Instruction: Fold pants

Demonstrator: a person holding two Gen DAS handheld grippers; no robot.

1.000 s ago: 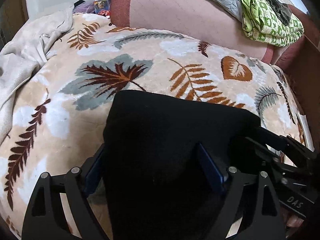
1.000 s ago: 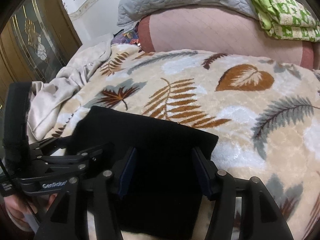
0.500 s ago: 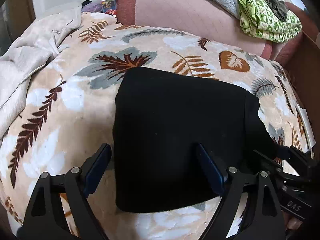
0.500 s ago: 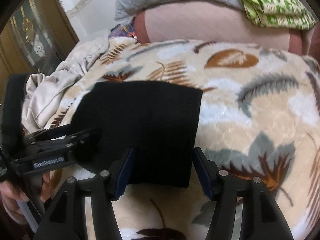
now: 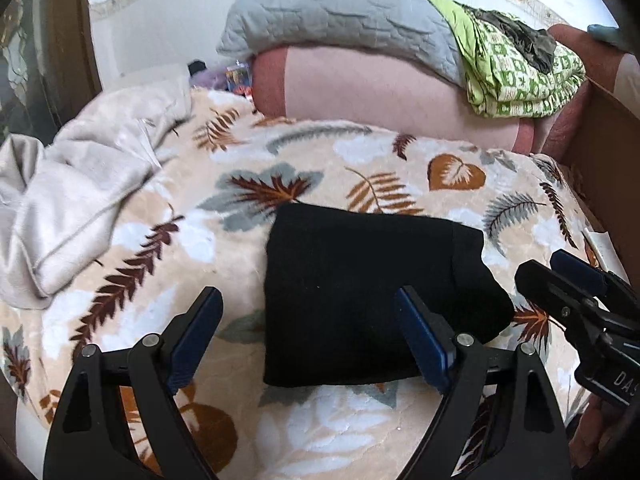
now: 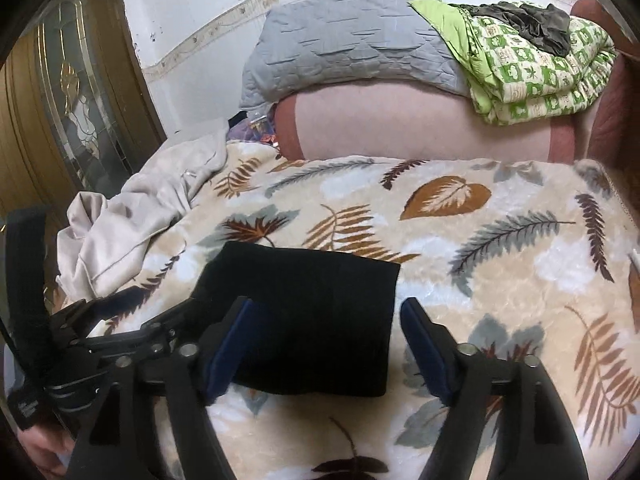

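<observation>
Bed [image 5: 360,432] is covered by a plush leaf-print blanket [image 6: 500,240], soft and springy, so anything on it can creep when you push. Folded black pants [image 5: 360,300] lie flat near the blanket's front edge, a compact rectangle, edges fairly square; the right-hand end looks thicker, probably a layered hem or waistband. Expect them light, limp, no stiffness: lift one corner and the stack will sag and unfold. If you need another fold or a move, I'd pinch through all layers at the two near corners, or at the thick end, and keep both grips level. Fabric looks matte knit, not slippery, and it'll likely cling to the fleece a bit. Your left hand-held gripper [image 5: 308,336] is spread wide, nothing in it, hovering over the near left edge. Your right hand-held gripper [image 6: 324,348] has just been opening; its pads are clear of the cloth, nothing held.
</observation>
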